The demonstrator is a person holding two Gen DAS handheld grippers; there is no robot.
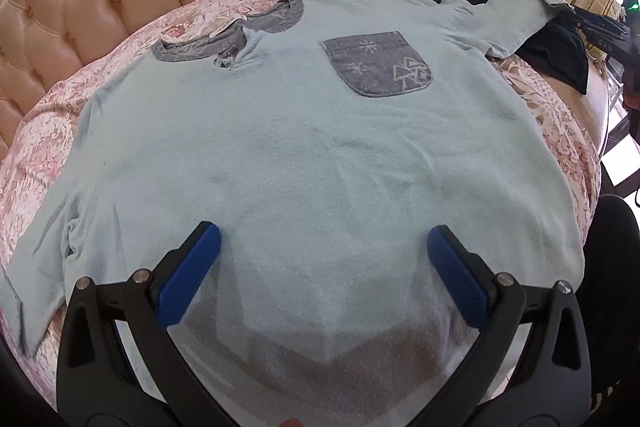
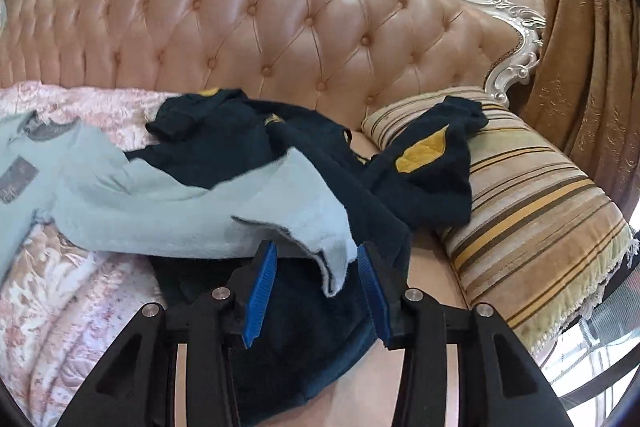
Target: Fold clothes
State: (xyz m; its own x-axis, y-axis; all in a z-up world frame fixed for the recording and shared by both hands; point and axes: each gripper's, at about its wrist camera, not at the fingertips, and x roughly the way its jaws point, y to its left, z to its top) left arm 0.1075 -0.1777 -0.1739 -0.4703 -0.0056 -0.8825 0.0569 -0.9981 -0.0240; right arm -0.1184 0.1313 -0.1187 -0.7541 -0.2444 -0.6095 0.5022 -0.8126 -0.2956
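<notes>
Light-blue t-shirt (image 1: 304,155) is spread front-up on a pink floral cover (image 1: 40,155) over the sofa seat, collar (image 1: 228,35) pointing up toward 11 o'clock in the left wrist view and hem running down under the camera at 6. It's got a grey patterned chest pocket (image 1: 378,67) around 1 o'clock, and the grey collar has a little white label showing. One sleeve hangs off at 8 o'clock, a bit rumpled where it joins the body. The other sleeve (image 2: 256,211) stretches out to 2 o'clock and lies on top of a dark navy garment (image 2: 224,147) with yellow patches, which is heaped at the far end of the seat and partly over a striped cushion (image 2: 532,211).

Left gripper (image 1: 324,247) sits low over the bottom part of the shirt, blue pads wide apart, nothing between them, just fabric underneath.

Right gripper (image 2: 316,259) is over at the sleeve end. Its blue pads are apart too, with the cuff edge of that sleeve drooping into the gap between them. Can't really tell if either pad is touching the cloth, but it's definitely not pinched. Navy fabric is right under the fingers.

Tufted peach sofa back (image 2: 280,7) fills everything from 10 to 2, gold curtain (image 2: 592,47) off at 3 o'clock.
</notes>
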